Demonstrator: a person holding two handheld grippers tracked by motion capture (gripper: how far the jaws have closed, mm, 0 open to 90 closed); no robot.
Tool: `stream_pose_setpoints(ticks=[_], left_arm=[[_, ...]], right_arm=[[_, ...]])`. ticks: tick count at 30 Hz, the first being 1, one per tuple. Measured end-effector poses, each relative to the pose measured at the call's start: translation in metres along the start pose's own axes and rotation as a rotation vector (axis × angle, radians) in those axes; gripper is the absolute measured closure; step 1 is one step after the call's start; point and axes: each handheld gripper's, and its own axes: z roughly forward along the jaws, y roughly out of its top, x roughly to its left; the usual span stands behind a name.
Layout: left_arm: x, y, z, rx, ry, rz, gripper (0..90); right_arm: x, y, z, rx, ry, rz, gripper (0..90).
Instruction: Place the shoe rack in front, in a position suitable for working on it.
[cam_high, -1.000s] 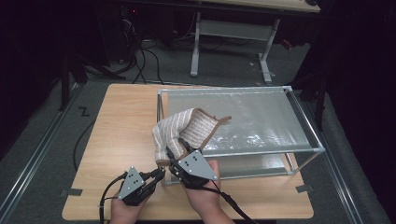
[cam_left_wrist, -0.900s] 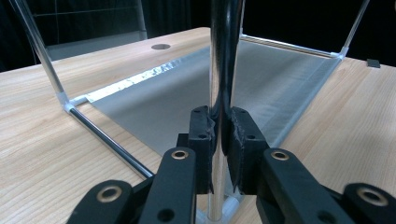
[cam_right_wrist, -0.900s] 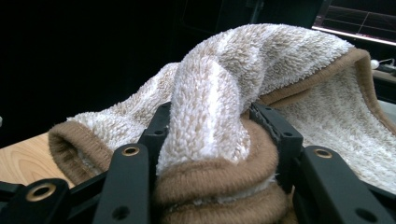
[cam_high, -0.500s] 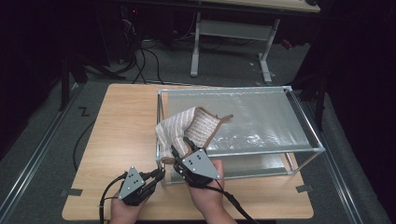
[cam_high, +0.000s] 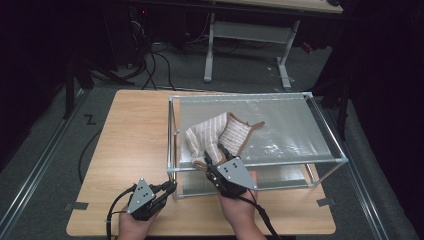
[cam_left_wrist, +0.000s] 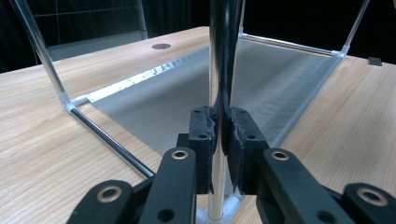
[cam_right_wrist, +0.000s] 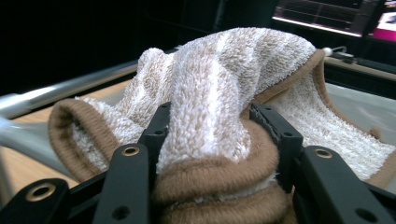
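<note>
1. Nearest to me, my left tool (cam_high: 167, 189) is closed tight on the front-left post (cam_left_wrist: 219, 70) of the metal rack (cam_high: 172, 131), so I judge that it steadies the frame on the wooden surface (cam_high: 125, 145).
2. My right tool (cam_high: 212, 159) has its jaws about half open, and they pinch a thick bunch of the towel (cam_right_wrist: 219, 112) at its brown hem.
3. Farther, the towel lies crumpled on the rack's top shelf, at the front-left part.
4. I judge the towel is soft, light and limp; it will sag, so the thick hem is the best place to hold.
</note>
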Motion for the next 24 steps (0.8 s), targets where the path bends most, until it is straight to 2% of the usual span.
stream_pose_setpoints(ticks=[15, 24], left_arm=[[0.001, 0.000, 0.000, -0.001, 0.001, 0.003, 80.4], [0.000, 0.000, 0.000, 0.002, -0.004, -0.003, 80.4]], right_arm=[[-0.061, -0.015, -0.020, 0.015, -0.143, 0.036, 54.0], [-0.104, -0.026, -0.038, 0.034, -0.248, 0.073, 53.8]])
